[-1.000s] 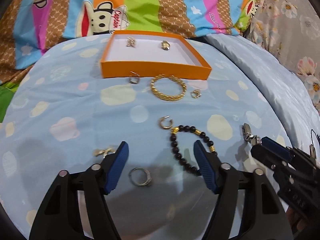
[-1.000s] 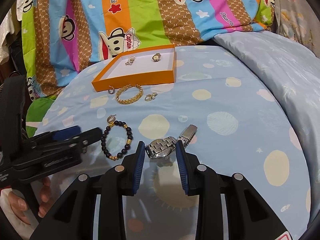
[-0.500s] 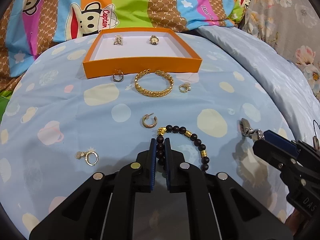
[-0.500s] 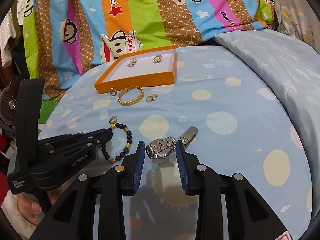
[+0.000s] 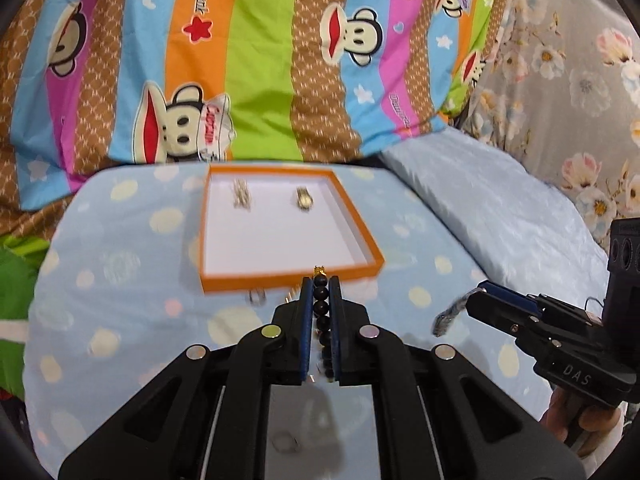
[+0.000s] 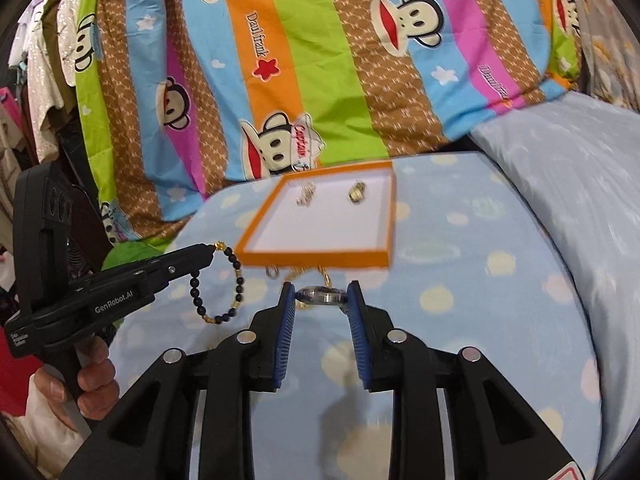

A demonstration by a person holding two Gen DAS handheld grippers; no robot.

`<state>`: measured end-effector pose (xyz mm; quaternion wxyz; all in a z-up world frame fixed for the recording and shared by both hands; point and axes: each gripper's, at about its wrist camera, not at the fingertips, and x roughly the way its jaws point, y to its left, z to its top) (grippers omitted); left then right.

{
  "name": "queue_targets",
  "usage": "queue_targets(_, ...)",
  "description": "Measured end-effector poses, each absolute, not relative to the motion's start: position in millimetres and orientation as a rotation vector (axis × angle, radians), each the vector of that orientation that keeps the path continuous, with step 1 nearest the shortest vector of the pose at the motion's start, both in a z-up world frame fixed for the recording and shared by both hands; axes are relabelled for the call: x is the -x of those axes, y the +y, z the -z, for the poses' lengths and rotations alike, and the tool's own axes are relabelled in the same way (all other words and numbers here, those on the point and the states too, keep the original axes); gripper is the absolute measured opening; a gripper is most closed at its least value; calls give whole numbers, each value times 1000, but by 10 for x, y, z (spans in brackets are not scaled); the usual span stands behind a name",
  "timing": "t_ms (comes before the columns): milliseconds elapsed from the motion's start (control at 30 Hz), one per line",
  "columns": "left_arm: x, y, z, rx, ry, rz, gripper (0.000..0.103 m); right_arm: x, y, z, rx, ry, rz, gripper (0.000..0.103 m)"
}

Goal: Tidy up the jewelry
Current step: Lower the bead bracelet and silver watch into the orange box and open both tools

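Observation:
A black bead bracelet (image 5: 321,309) with gold beads is pinched in my left gripper (image 5: 321,285), which is shut on it above the dotted blue cloth. In the right wrist view the bracelet (image 6: 239,280) dangles as a loop from the left gripper (image 6: 207,249). My right gripper (image 6: 320,293) has its jaws closing, its pads pressing a silver watch (image 6: 320,296) held off the cloth. The watch (image 5: 447,317) hangs from the right gripper (image 5: 476,294) in the left wrist view. Just ahead lies an orange tray (image 5: 288,279) with two small pieces (image 5: 241,197) inside.
A small ring (image 5: 257,297) and a gold chain bracelet (image 6: 326,277) lie on the cloth in front of the tray (image 6: 316,259). A striped monkey-print quilt (image 5: 260,60) rises behind it. A pale blue pillow (image 5: 500,216) slopes up on the right. A hand (image 6: 96,380) holds the left gripper.
My left gripper shut on the bead bracelet and lifted it. The right gripper tightened on the watch and raised it. Both moved up and toward the tray.

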<state>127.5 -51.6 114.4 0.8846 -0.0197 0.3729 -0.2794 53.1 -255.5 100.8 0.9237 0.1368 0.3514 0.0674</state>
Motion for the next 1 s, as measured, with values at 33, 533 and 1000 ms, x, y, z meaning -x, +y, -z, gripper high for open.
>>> queue_targets(33,-1372,-528,-1182,36,760,571,7,-648,-2563,-1037,-287,723,-155,25)
queue_targets(533,-2745,-847,-503,-32,890,450,7,-2325,-2626,-423,-372,948,-268,25)
queue_targets(1000,-3025,-620,-493,54,844,370,44,-2384,-2970,-570,-329,791,-83,27)
